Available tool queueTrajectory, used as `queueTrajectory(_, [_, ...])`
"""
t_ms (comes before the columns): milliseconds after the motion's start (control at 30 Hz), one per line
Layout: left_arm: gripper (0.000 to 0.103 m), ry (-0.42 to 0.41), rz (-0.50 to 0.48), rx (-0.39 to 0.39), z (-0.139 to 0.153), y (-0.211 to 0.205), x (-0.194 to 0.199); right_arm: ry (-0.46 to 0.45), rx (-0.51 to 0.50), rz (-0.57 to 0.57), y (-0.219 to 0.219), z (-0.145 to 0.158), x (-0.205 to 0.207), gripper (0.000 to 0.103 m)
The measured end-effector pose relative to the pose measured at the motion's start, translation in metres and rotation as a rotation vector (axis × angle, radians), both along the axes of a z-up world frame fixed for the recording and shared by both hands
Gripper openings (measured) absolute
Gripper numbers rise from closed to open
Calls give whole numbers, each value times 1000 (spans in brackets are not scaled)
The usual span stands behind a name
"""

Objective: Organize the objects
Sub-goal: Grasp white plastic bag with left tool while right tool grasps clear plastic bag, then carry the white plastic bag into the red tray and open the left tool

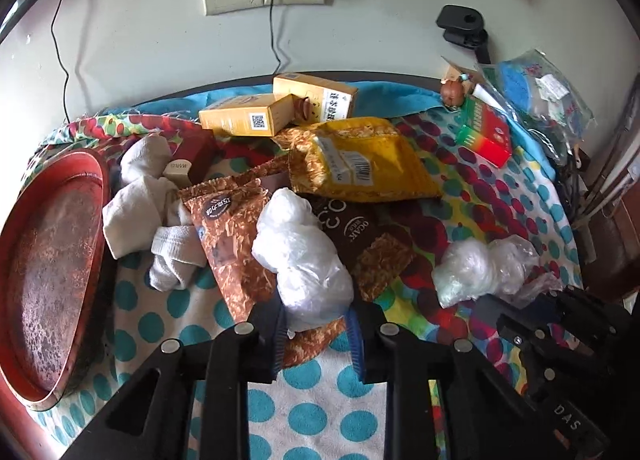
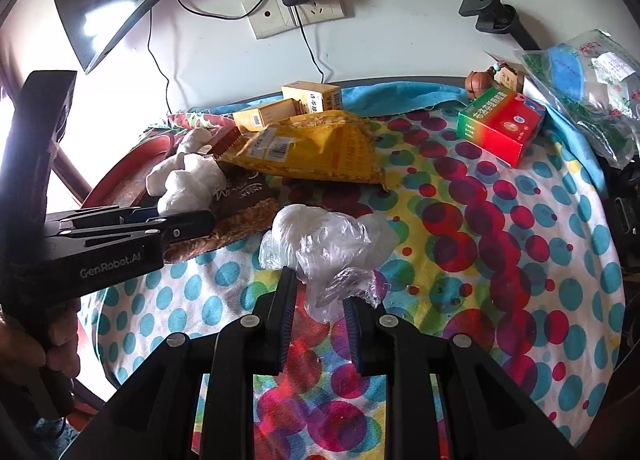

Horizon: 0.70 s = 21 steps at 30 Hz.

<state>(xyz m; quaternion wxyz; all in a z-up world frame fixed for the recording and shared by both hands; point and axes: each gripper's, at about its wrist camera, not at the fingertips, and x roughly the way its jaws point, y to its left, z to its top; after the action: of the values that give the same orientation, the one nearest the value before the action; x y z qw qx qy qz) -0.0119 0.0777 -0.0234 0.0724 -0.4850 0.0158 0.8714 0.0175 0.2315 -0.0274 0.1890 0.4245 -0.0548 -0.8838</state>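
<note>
My left gripper (image 1: 316, 324) has its jaws around the near end of a crumpled white plastic bag (image 1: 300, 256) that lies on brown snack packets (image 1: 228, 236); it looks shut on it. My right gripper (image 2: 320, 308) has its jaws on a second clear crumpled plastic bag (image 2: 324, 244), which also shows in the left wrist view (image 1: 476, 272). A yellow packet (image 1: 368, 163), two yellow boxes (image 1: 248, 115) and a red-green box (image 2: 500, 123) lie further back. The left gripper also shows in the right wrist view (image 2: 188, 219).
A round red tray (image 1: 52, 260) stands at the left edge. White cloths (image 1: 148, 195) lie beside it. A small brown figurine (image 2: 478, 81) and a bagged blue item (image 2: 580, 75) sit at the back right. The spotted tablecloth (image 2: 500, 240) is bare at the right. Wall sockets with cables are behind.
</note>
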Motion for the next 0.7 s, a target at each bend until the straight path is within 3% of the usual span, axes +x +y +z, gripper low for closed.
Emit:
queueTrajectory(333, [25,10,12,31,13,-20,17,21,18,-12,-8,12,8,21])
queueTrajectory(700, [25,47,134,5,28,-95,41,20,30,-53,-9,20,19,21])
